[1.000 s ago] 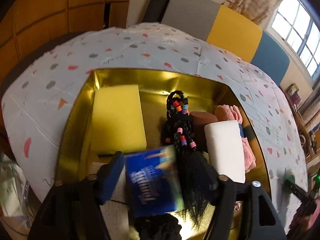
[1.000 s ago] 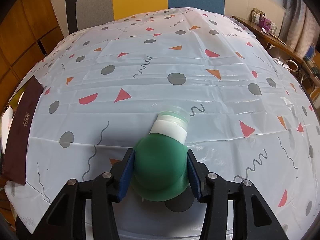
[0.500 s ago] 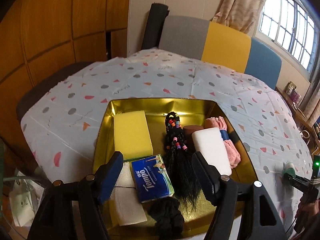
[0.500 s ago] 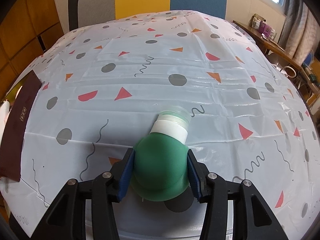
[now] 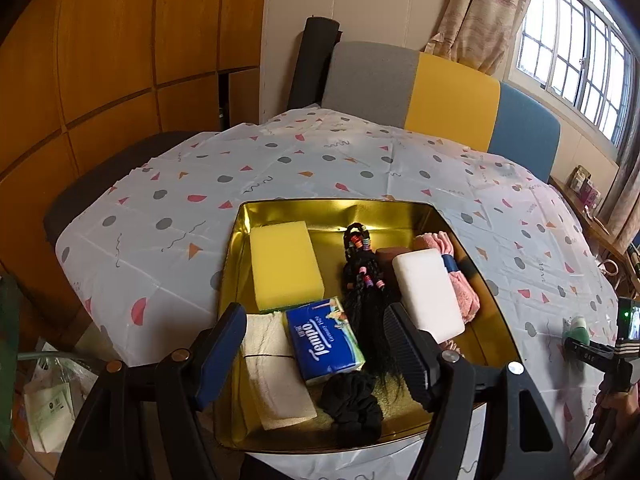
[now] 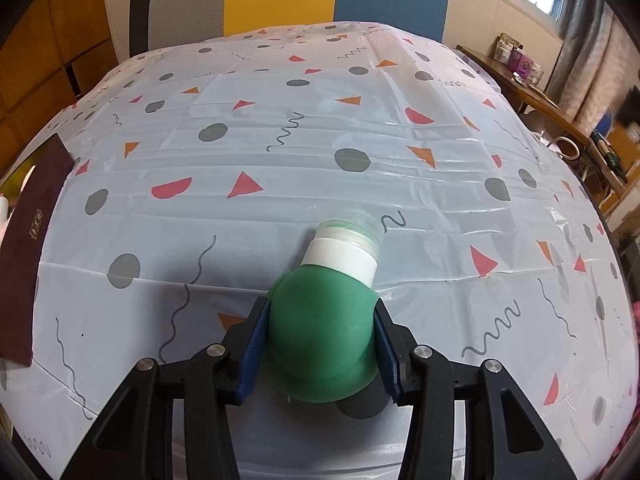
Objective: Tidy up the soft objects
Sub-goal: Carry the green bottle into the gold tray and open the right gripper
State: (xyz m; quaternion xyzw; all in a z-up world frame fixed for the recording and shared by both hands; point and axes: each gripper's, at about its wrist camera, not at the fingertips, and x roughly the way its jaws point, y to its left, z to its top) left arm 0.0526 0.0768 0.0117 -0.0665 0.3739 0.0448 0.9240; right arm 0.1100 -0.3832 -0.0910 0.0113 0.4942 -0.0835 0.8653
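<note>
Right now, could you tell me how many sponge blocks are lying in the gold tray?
2: a yellow sponge at the gold tray's far left, and a white sponge on the right beside the pink cloth. Others may be hidden underneath.

Gold tray (image 5: 472, 240) holds a yellow sponge (image 5: 286, 266), blue tissue pack (image 5: 324, 340), white block (image 5: 428, 294), pink cloth (image 5: 464, 300); at three o'clock, a green bottle (image 6: 322, 340) with a white collar; tabletop (image 6: 320, 152) cloth white with grey dots, red and orange shapes.

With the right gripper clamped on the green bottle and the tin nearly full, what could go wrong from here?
1. The right gripper squeezes the soft green silicone bottle on its rounded body; it may slip or squirt out when lifted.
2. The gold metal tin is crowded: yellow sponge, white foam block, blue tissue pack, black beaded hairpiece. The bottle may land on top and roll.
3. The open left gripper hovers over the tin, possibly blocking the drop.
</note>
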